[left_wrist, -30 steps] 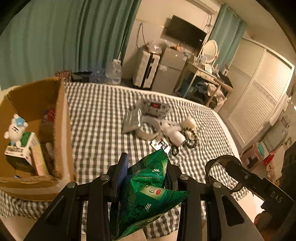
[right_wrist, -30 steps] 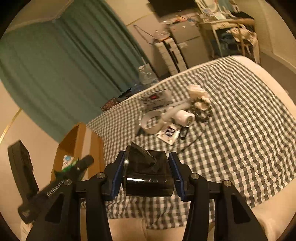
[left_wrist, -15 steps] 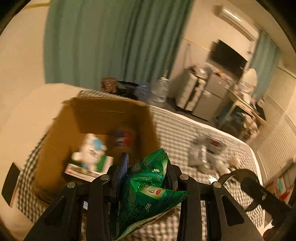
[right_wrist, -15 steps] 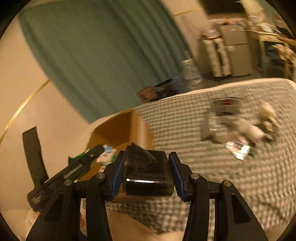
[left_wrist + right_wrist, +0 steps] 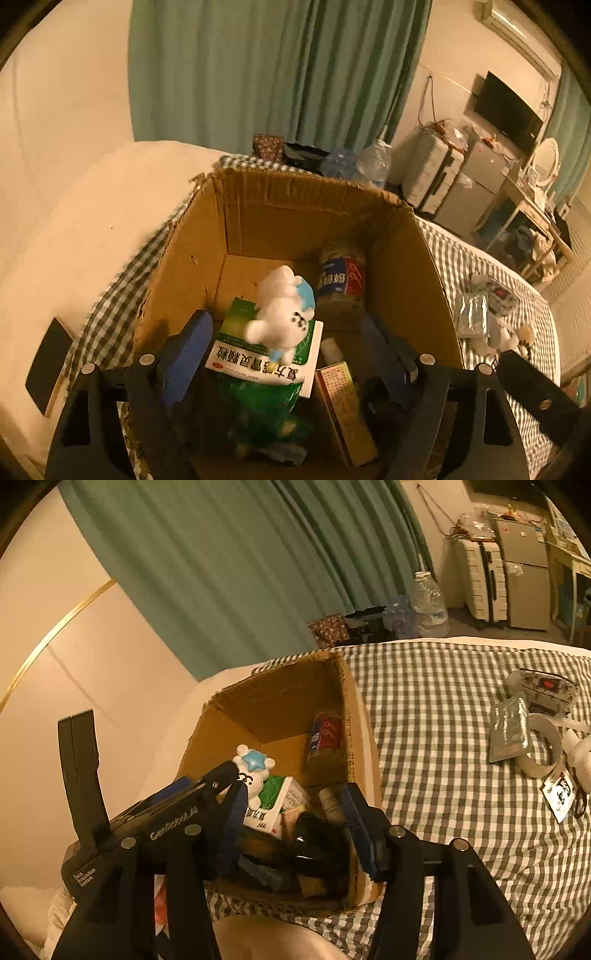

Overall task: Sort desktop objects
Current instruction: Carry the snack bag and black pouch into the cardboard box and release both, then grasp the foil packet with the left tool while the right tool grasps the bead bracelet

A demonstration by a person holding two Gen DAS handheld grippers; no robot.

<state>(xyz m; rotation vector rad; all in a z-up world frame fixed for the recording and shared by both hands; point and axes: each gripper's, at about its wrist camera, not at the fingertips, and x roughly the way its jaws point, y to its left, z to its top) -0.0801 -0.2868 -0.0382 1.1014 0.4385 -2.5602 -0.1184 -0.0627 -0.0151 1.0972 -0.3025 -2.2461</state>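
An open cardboard box [image 5: 295, 206] stands on the checked bed, also in the right wrist view [image 5: 280, 698]. Inside are a white toy with a blue star [image 5: 282, 314], a green-and-white medicine box [image 5: 266, 354], a jar [image 5: 341, 280] and a small brown box [image 5: 343, 402]. My left gripper [image 5: 288, 354] is open over the box; the green snack bag [image 5: 258, 410] lies loose below it. My right gripper [image 5: 295, 819] is open at the box's near edge; the black container [image 5: 317, 849] lies in the box below it.
Loose items lie on the checked cloth to the right: a silver pouch [image 5: 509, 727], a tape roll [image 5: 543, 749], a patterned pouch [image 5: 546, 690] and a small card [image 5: 559, 794]. A black phone [image 5: 48, 369] lies left of the box. Curtains, suitcase and bottles stand behind.
Both grippers moved left over the box and opened. The green bag and the black container left the jaws and now lie in the box.
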